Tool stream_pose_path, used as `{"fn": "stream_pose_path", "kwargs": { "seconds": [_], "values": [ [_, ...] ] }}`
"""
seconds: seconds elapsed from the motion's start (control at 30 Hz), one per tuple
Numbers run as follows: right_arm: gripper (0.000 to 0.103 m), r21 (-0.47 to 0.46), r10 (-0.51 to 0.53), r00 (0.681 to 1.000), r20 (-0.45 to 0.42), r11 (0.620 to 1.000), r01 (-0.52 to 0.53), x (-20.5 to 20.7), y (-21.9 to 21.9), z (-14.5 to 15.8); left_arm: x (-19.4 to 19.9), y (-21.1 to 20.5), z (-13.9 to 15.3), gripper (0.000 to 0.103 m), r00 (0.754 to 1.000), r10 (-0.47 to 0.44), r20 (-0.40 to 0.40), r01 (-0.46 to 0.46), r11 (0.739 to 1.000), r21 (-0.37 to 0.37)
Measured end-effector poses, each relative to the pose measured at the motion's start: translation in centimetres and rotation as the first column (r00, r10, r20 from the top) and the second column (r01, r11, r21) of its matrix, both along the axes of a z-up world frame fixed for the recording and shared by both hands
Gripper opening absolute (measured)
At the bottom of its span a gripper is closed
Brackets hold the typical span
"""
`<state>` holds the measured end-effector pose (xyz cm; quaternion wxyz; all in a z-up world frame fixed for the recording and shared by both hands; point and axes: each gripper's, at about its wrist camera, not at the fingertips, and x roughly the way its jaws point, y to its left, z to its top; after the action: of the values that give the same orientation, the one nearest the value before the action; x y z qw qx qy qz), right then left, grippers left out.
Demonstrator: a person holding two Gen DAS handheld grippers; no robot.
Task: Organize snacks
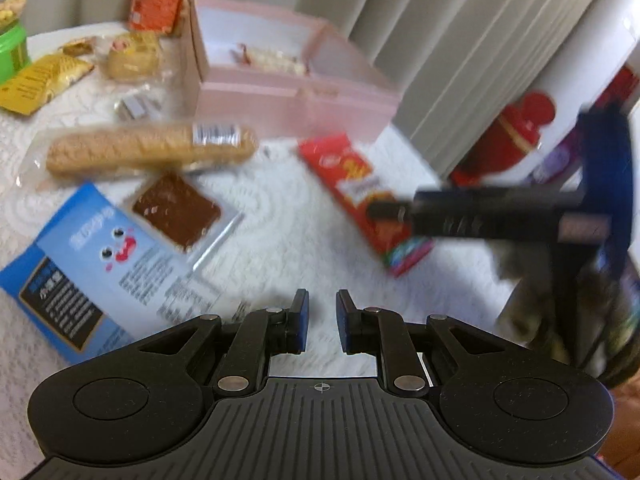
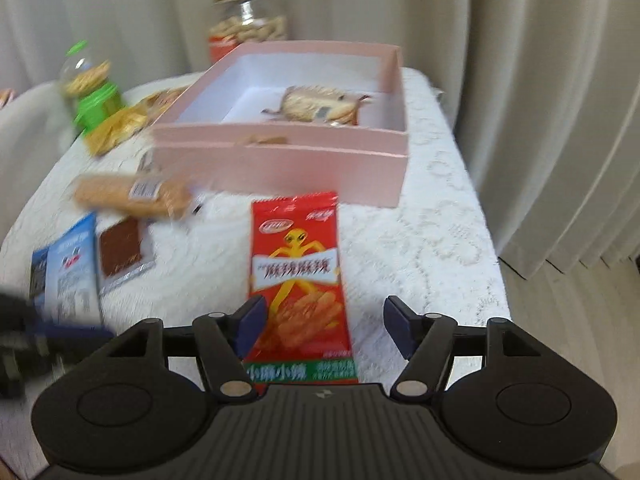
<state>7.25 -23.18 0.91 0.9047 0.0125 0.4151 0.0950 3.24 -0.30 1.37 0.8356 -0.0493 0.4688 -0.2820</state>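
Observation:
A red snack packet point(image 2: 296, 264) lies flat on the white tablecloth point(image 2: 420, 240), in front of an open pink box point(image 2: 280, 168). My right gripper point(image 2: 325, 308) hangs over the packet's near end, open, one finger on each side and neither pad pressing it. In the left wrist view the same red packet point(image 1: 360, 184) shows with a dark right finger point(image 1: 400, 212) over it. My left gripper point(image 1: 322, 308) is shut to a narrow gap with nothing in it, above bare cloth beside a blue packet point(image 1: 92, 264). A biscuit pack point(image 2: 316, 106) lies inside the box.
Left of the red packet lie a long bread pack point(image 1: 148, 148), a brown square in clear wrap point(image 1: 176, 210) and a yellow packet point(image 1: 40, 80). A green-based bottle point(image 2: 92, 92) and a peanut jar point(image 2: 248, 20) stand behind. Curtains point(image 2: 540, 120) hang beyond the table's right edge.

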Motion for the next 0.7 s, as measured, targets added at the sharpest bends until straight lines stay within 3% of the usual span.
{"fn": "stream_pose_path", "kwargs": {
  "seconds": [0.17,0.3,0.37,0.5,0.63,0.7],
  "values": [
    [0.071,0.044,0.079,0.996,0.032,0.996,-0.081,-0.1,1.9,0.4,0.3,2.6,0.0,0.014,0.996,0.083,0.013,-0.083,0.994,0.064],
    [0.074,0.003,0.106,0.993,0.046,0.994,-0.107,-0.3,3.8,0.4,1.0,5.2,0.6,0.014,0.971,0.228,0.067,-0.235,0.96,0.148],
    [0.076,0.005,0.087,0.995,0.041,0.996,-0.087,0.1,3.8,0.1,1.6,6.1,1.0,0.02,0.955,0.287,0.078,-0.295,0.946,0.134],
    [0.079,-0.001,0.031,0.998,0.052,1.0,-0.03,0.4,3.0,-0.3,4.1,6.4,0.9,0.02,0.925,0.381,0.005,-0.381,0.925,-0.019],
    [0.08,0.005,-0.015,0.999,0.046,1.0,0.014,0.5,1.9,-1.1,6.9,5.3,0.1,0.02,0.893,0.449,0.027,-0.449,0.894,-0.006],
    [0.083,0.019,-0.032,0.998,0.05,0.999,0.031,0.5,1.3,-1.5,8.2,4.0,0.2,0.022,0.902,0.426,0.072,-0.428,0.903,0.022]
  ]
}}
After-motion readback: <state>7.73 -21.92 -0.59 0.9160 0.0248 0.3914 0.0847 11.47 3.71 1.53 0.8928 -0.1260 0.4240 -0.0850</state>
